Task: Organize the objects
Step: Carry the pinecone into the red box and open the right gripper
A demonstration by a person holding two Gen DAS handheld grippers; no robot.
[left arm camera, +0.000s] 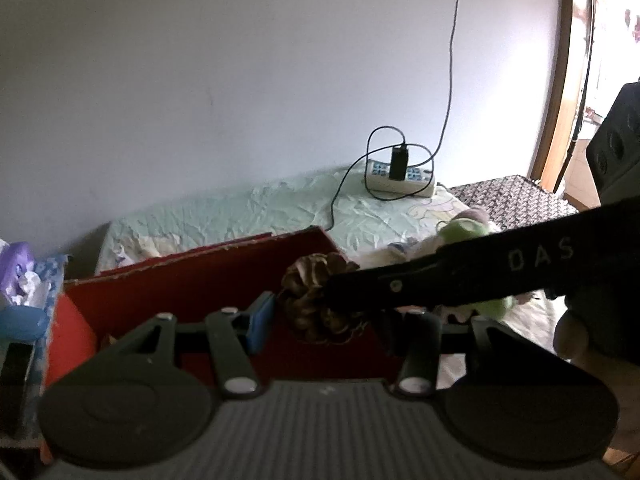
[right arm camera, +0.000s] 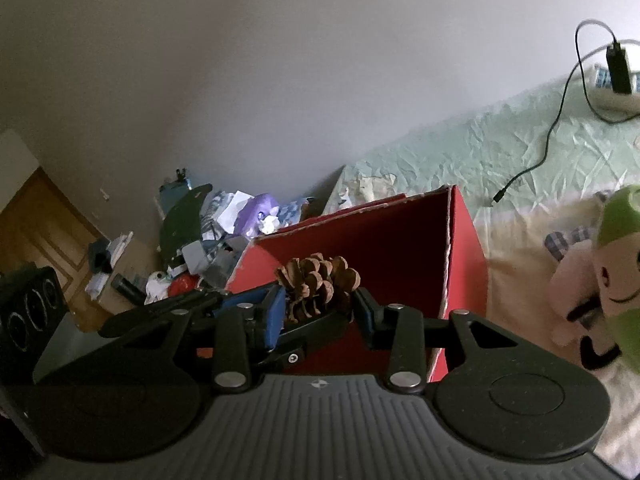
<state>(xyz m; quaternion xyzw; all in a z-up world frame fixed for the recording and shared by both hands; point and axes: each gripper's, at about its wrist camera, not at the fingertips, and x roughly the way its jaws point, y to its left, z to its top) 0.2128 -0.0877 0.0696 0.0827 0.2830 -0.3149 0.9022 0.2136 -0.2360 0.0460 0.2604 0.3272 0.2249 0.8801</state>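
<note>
**Pine cone held between both grippers above the red box**

Right gripper (right arm camera: 318, 312): the two blue-padded fingers (right arm camera: 274, 320) are closed against opposite sides of a brown pine cone (right arm camera: 318, 282). The cone stands between the pads with its scales fanned upward. In the left wrist view the same gripper enters from the right as a long black finger marked "DAS", its tip laid across the cone's right side.

Left gripper (left arm camera: 324, 320): one blue pad (left arm camera: 260, 322) shows just left of the pine cone (left arm camera: 316, 300), touching or nearly touching it. The opposite finger is hidden behind the right gripper (left arm camera: 360, 292), so whether this pair is clamped on the cone or merely alongside it cannot be told. In the right wrist view the left gripper's black fingers cross beneath and left of the cone.

Directly behind and below the cone is an open red cardboard box (right arm camera: 460, 264), with a torn pale upper edge. It rests on a bed with a wrinkled pale green cover (right arm camera: 480, 148). Whether the cone is inside the box's rim or just before it is not clear.

Right of the box lies a green and white plush toy (right arm camera: 612, 280). Farther back on the cover sits a white power strip (left arm camera: 400, 182) with a black charger (left arm camera: 399, 164) plugged in and a black cable (left arm camera: 340, 188) trailing forward. Left of the box is a heap of mixed clutter (right arm camera: 224, 232).
</note>
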